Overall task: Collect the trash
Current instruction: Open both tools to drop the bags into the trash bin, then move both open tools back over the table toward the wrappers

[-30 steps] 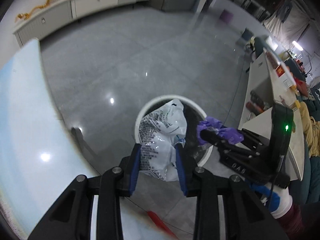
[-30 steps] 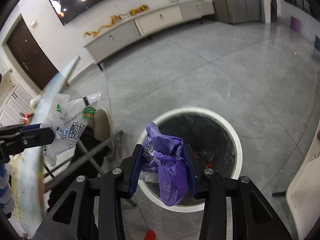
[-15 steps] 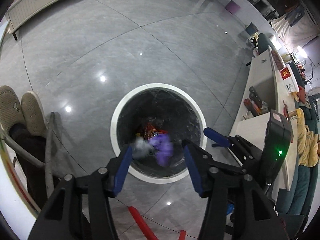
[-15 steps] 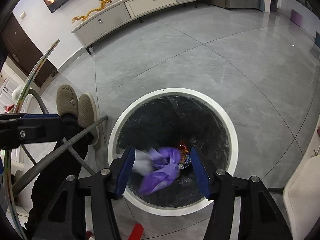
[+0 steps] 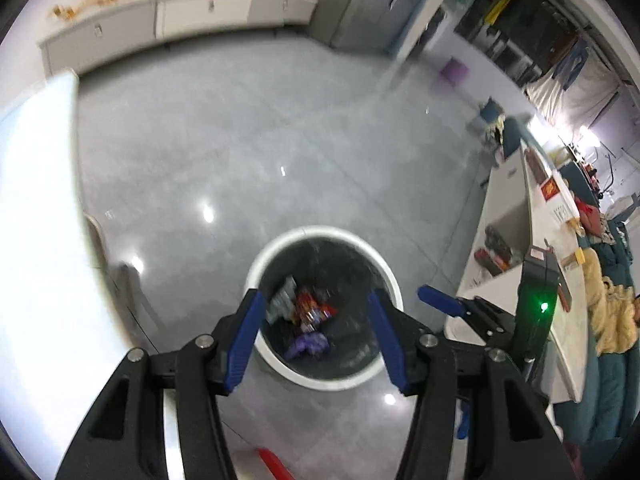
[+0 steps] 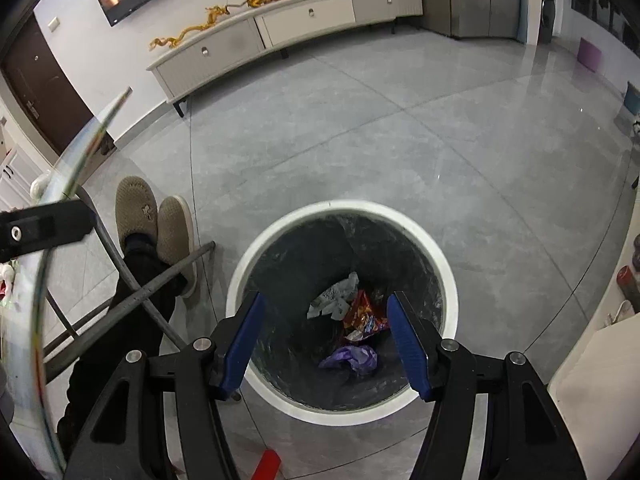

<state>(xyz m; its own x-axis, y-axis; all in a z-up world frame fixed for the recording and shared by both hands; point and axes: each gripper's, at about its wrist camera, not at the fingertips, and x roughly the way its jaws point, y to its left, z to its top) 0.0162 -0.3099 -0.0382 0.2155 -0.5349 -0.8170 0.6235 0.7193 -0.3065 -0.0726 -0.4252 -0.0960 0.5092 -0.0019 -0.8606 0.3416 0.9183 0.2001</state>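
Note:
A round white-rimmed trash bin (image 6: 448, 280) with a black liner stands on the grey floor; it also shows in the left wrist view (image 5: 394, 284). Inside lie a white printed plastic bag (image 6: 334, 294), a purple bag (image 6: 352, 358) and a red-orange snack wrapper (image 6: 364, 316). My right gripper (image 6: 326, 336) is open and empty above the bin's near side. My left gripper (image 5: 316, 332) is open and empty above the bin; this view is blurred. The right gripper's blue fingertip (image 5: 436, 300) shows at the right of the left wrist view.
A glass table edge (image 6: 64, 208) with metal legs stands to the left, beside a person's slippered feet (image 6: 154, 220). A white counter (image 5: 532, 248) with clutter is at the right. A long white cabinet (image 6: 280, 28) lines the far wall. A red object (image 6: 268, 464) lies on the floor.
Both grippers opened and dropped their bags, the white one from the left and the purple one from the right, into the bin. The bags now lie at the bottom. The left view has tilted up.

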